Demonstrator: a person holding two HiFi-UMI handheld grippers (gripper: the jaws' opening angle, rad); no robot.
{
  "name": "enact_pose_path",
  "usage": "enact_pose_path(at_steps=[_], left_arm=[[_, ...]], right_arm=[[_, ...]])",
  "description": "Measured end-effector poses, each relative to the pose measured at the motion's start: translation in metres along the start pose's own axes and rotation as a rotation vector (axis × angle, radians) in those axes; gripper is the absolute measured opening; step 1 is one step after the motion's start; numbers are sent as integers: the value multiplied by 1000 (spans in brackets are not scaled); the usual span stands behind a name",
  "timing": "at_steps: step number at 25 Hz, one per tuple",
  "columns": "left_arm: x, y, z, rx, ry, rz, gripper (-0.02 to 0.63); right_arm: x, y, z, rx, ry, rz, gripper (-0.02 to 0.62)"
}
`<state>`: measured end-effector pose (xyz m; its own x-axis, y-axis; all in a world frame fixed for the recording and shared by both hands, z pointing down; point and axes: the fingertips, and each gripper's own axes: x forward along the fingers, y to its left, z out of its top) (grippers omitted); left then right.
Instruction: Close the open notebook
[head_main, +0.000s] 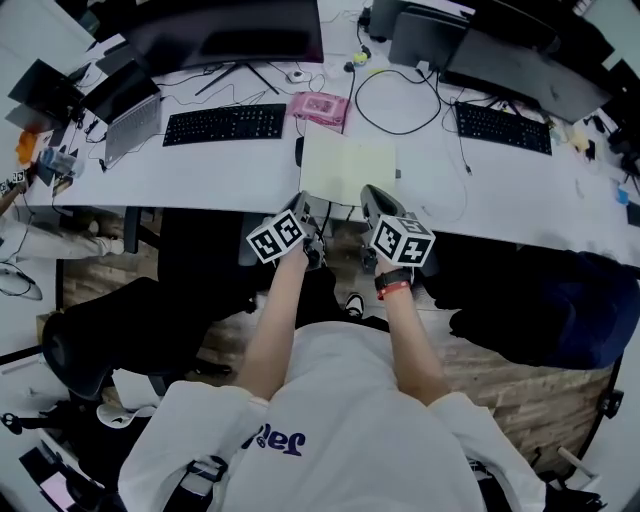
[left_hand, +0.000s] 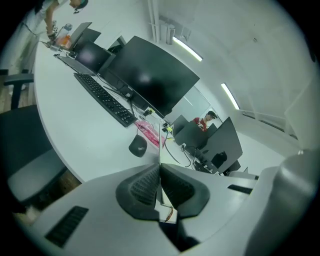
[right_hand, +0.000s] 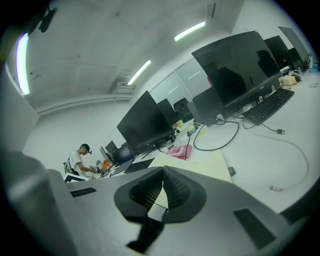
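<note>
The notebook (head_main: 348, 165) lies at the white desk's (head_main: 220, 175) near edge and shows a pale yellowish page. In the left gripper view one leaf of it (left_hand: 160, 145) stands on edge and runs straight up from between the pads. My left gripper (head_main: 308, 207) (left_hand: 160, 169) is shut on that leaf at the notebook's near left corner. My right gripper (head_main: 372, 197) (right_hand: 163, 171) hovers at the near right corner with its pads pressed together and nothing between them. The pale page (right_hand: 200, 162) spreads out just beyond it.
A black mouse (head_main: 298, 150) (left_hand: 137, 145) sits just left of the notebook and a pink case (head_main: 320, 108) behind it. Keyboards (head_main: 225, 123) (head_main: 502, 128), monitors, a laptop (head_main: 130, 120) and a looped cable (head_main: 398, 100) fill the desk. A black chair (head_main: 200, 260) stands under the edge.
</note>
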<state>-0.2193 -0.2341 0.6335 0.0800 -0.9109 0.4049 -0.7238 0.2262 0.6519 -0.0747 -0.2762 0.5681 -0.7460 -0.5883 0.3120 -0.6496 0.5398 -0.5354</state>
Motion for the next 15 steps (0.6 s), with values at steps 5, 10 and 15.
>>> enact_pose_path(at_steps=[5, 10, 15], left_arm=[[-2, -9, -2, -44, 2, -13, 26], [-2, -19, -3, -36, 10, -29, 26], [-2, -33, -4, 27, 18, -38, 26]], right_arm=[[-12, -9, 5, 14, -22, -17, 0], [-20, -15, 6, 27, -34, -29, 0], [-25, -17, 1, 34, -36, -40, 0]])
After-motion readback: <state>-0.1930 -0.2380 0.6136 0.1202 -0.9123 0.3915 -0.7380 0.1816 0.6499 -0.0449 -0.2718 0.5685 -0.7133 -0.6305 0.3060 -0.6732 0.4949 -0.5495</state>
